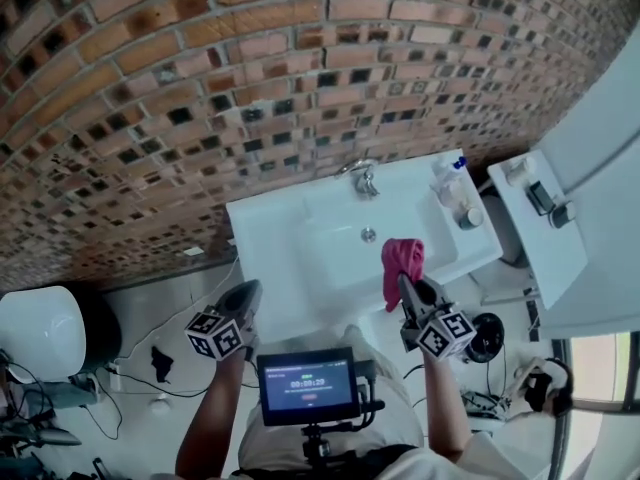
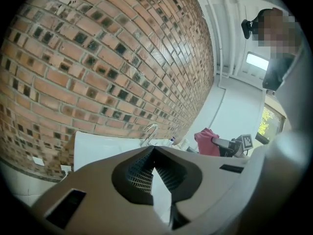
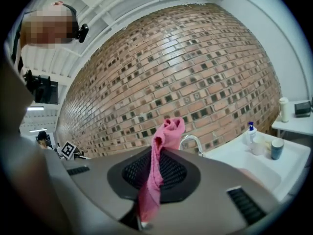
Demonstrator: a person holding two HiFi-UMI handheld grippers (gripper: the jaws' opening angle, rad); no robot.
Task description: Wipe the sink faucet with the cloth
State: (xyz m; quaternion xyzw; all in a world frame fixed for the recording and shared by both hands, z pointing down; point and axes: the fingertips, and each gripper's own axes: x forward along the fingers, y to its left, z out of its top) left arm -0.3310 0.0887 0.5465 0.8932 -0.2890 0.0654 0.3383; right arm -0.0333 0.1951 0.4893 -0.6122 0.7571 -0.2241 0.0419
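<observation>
A chrome faucet (image 1: 361, 177) stands at the back edge of the white sink (image 1: 270, 230), against the brick wall. My right gripper (image 1: 411, 290) is shut on a pink cloth (image 1: 400, 266), which hangs over the basin's right part, short of the faucet. In the right gripper view the pink cloth (image 3: 157, 173) is pinched between the jaws with the faucet (image 3: 191, 143) just behind it. My left gripper (image 1: 243, 302) sits at the sink's front left corner, shut with nothing in it. The left gripper view shows the faucet (image 2: 148, 132) and the cloth (image 2: 208, 142).
A blue-topped bottle (image 1: 447, 176) and a small jar (image 1: 470, 216) stand on the sink's right rim. A white shelf (image 1: 535, 230) with small items lies to the right. A toilet (image 1: 40, 333) and cables on the floor are at the left.
</observation>
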